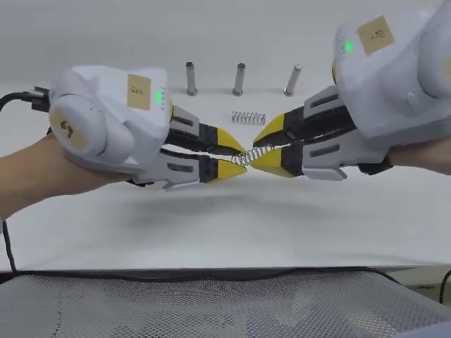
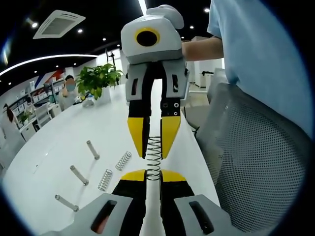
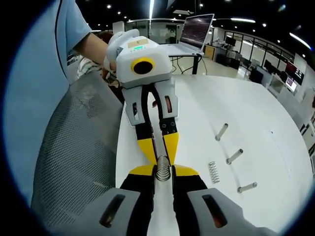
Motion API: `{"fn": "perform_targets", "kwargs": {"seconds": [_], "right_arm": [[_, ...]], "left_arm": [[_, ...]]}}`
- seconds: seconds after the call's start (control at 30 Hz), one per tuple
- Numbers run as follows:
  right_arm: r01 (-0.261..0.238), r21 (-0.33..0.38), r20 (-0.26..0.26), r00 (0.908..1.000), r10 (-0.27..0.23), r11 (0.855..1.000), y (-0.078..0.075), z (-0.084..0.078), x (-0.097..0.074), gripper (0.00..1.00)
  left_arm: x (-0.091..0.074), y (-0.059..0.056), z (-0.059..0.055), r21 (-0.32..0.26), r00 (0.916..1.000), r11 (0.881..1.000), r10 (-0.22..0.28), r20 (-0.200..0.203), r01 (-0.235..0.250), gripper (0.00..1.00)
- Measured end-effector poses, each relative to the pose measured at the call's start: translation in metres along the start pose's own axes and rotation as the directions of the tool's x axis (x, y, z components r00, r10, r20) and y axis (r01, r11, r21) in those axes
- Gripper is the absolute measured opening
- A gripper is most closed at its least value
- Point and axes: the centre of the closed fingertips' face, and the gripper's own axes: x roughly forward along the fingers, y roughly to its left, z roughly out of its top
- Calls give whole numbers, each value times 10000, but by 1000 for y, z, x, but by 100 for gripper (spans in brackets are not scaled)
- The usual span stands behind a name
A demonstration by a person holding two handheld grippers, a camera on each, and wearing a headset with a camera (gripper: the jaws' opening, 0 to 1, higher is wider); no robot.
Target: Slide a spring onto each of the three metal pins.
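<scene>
Three pins [image 1: 191, 77] [image 1: 239, 79] [image 1: 292, 79], two loose springs [image 2: 123, 161] [image 2: 105, 180], third spring [image 2: 153, 157] seemingly held by grippers [image 1: 236, 158] [image 1: 264, 151]

The left gripper [image 1: 234, 156] and right gripper [image 1: 266, 149] meet tip to tip above mid-table [image 1: 211, 225], each pinching one end of a spring [image 1: 255, 152]. Together they form a bar across the straight path to the far side. Behind it, three upright pins [image 1: 239, 79] stand in a row, well apart, with open gaps between them and free air above. A loose spring [image 1: 248, 117] lies just before the middle pin. Bare tabletop stretches left, right and toward the front. A mesh chair [image 1: 211, 303] sits at the near edge.
</scene>
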Motion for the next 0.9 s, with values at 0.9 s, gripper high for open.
{"fn": "perform_targets", "kwargs": {"seconds": [0.9], "right_arm": [[-186, 17, -171, 9997, 186, 9998, 1, -2, 5, 8]], "left_arm": [[1, -4, 0, -125, 9999, 9999, -71, -82, 70, 2]]}}
